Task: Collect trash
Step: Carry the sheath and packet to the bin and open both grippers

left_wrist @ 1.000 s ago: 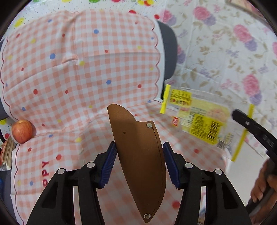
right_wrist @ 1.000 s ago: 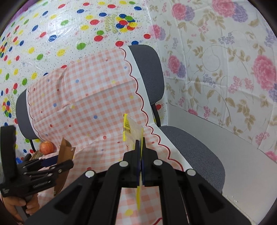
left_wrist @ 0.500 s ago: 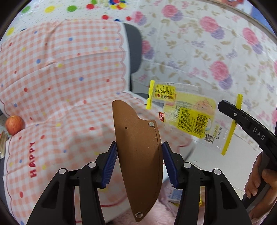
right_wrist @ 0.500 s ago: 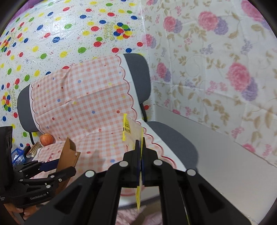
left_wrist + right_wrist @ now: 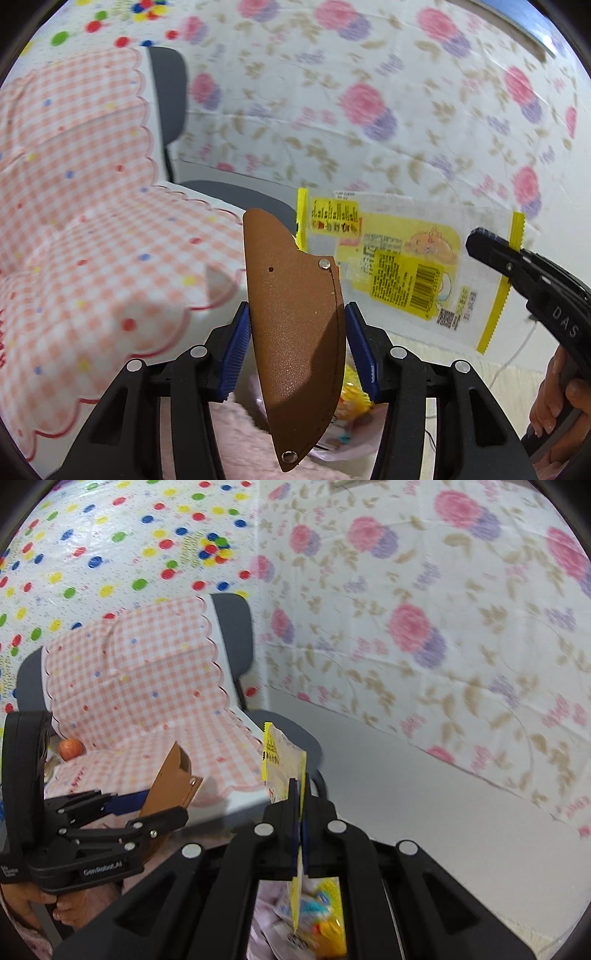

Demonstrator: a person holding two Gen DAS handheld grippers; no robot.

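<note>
My left gripper (image 5: 297,314) is shut on a brown leather knife sheath (image 5: 295,332) and holds it upright in the air. It also shows in the right wrist view (image 5: 173,775), gripped at the left. My right gripper (image 5: 298,786) is shut on a clear and yellow plastic wrapper (image 5: 284,760), seen edge-on. In the left wrist view the wrapper (image 5: 399,266) hangs flat to the right of the sheath, pinched at its right end by the right gripper (image 5: 484,247). Both are held off the chair's right side.
A grey chair (image 5: 236,627) draped in a pink checked cloth (image 5: 92,221) stands at the left, with an apple (image 5: 70,747) on it. A floral sheet (image 5: 424,627) covers the wall. Below the grippers lies a pink fluffy surface (image 5: 243,439) with colourful wrappers (image 5: 317,923).
Both grippers have swung right and away from the chair, carrying the sheath and the wrapper. The pink surface with wrappers has come into view below.
</note>
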